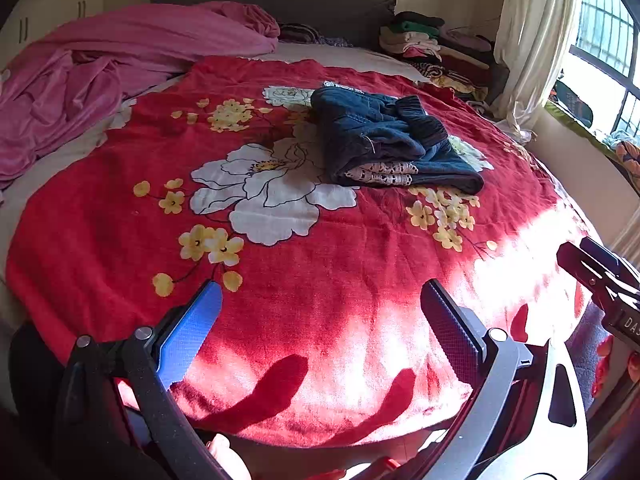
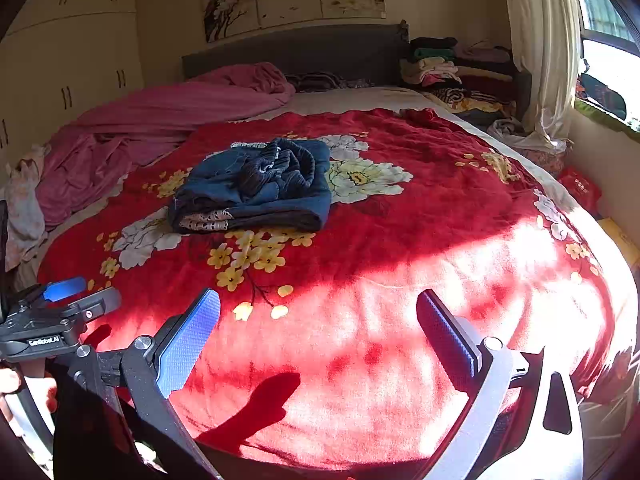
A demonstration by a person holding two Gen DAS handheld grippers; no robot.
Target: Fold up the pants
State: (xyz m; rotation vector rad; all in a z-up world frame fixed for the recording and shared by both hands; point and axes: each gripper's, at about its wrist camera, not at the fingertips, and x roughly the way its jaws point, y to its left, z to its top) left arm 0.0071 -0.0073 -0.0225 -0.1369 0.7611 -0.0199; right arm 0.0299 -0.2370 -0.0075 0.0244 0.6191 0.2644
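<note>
Dark blue pants (image 1: 384, 140) lie in a folded bundle on the red flowered blanket (image 1: 320, 264), with a lace trim showing at the near edge and the ribbed waistband on top. The right wrist view shows the same pants (image 2: 256, 188) left of centre. My left gripper (image 1: 324, 292) hovers open over the sunlit near part of the blanket, well short of the pants, with nothing between its fingers. My right gripper (image 2: 320, 300) is open too and holds nothing, also near the bed's front edge. The left gripper (image 2: 60, 300) appears at the left of the right wrist view.
A crumpled pink sheet (image 1: 100, 72) covers the left side of the bed. Stacked clothes (image 1: 432, 40) sit at the back right by the headboard. A curtain (image 1: 532, 32) and window are on the right. A red bag (image 2: 580, 192) lies on the floor beside the bed.
</note>
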